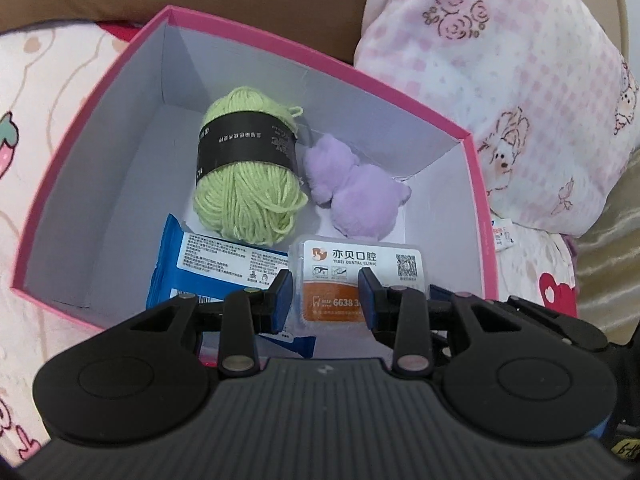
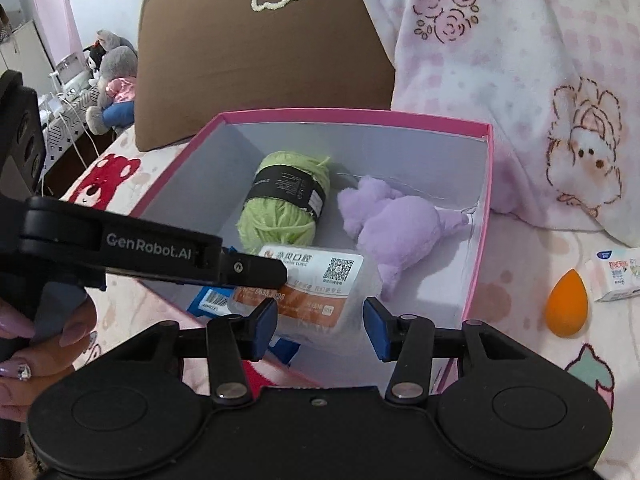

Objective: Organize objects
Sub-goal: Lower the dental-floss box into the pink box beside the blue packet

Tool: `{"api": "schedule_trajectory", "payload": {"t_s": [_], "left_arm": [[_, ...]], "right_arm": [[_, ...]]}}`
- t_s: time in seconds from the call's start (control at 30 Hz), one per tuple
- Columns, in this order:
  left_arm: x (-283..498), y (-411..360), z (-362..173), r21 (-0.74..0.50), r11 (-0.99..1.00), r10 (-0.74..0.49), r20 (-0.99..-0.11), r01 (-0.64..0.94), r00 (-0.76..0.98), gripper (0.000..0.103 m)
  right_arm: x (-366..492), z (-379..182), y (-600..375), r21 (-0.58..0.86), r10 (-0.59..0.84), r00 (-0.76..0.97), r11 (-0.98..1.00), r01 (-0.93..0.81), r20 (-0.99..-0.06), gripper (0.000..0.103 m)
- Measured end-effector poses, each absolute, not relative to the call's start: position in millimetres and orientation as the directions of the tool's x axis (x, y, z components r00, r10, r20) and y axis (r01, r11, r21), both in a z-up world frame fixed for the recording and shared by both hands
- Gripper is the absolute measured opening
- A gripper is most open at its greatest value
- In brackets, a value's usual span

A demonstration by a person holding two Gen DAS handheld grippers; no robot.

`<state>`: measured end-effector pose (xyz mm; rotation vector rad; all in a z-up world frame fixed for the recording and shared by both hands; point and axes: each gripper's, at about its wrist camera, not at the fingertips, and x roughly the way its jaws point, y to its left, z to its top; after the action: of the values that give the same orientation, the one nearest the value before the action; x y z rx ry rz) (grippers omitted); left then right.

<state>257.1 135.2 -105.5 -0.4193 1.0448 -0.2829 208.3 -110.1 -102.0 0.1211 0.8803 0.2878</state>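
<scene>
A pink box with a white inside sits on the bed. In it lie a green yarn ball, a purple plush toy, a blue packet and a clear dental floss case with an orange-and-white label. My left gripper is over the box's near edge, its blue pads on either side of the case's near end with small gaps showing. My right gripper is open and empty just before the case.
An orange makeup sponge and a small white packet lie on the bed right of the box. A pink blanket is heaped behind and right. A brown cushion stands behind the box. Plush toys sit far left.
</scene>
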Motion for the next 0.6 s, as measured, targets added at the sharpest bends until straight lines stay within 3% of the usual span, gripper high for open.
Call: {"api": "schedule_trajectory", "payload": {"t_s": [0.13,0.23,0.33,0.43,0.6], "left_arm": [[267.0,134.0,-113.1,-0.462,0.887,-0.416,-0.791,0.007,0.448,0.032],[268.4,131.6,-114.8,-0.486,0.874,-0.446,-0.779,0.025,0.442,0.025],[269.5,131.4,-115.3,-0.513,0.858,-0.471,-0.769,0.021,0.432,0.025],[269.4,129.0,-120.0,-0.479,0.877,-0.441,-0.793,0.017,0.421,0.025],[267.3,125.2,-124.2,-0.391,0.920,-0.357,-0.825,0.014,0.437,0.025]], "right_arm": [[213.5,-102.4,-98.8,0.126,0.255,0.604,0.961,-0.247,-0.755,0.053],[218.5,-99.8,-103.5,0.219,0.335,0.572,0.939,-0.264,-0.748,0.051],[219.2,-97.9,-99.7,0.171,0.294,0.570,0.950,-0.260,-0.767,0.045],[221.8,-102.9,-103.2,0.229,0.334,0.540,0.940,-0.255,-0.773,0.035],[218.7,-107.5,-98.2,0.149,0.269,0.560,0.957,-0.250,-0.784,0.033]]}}
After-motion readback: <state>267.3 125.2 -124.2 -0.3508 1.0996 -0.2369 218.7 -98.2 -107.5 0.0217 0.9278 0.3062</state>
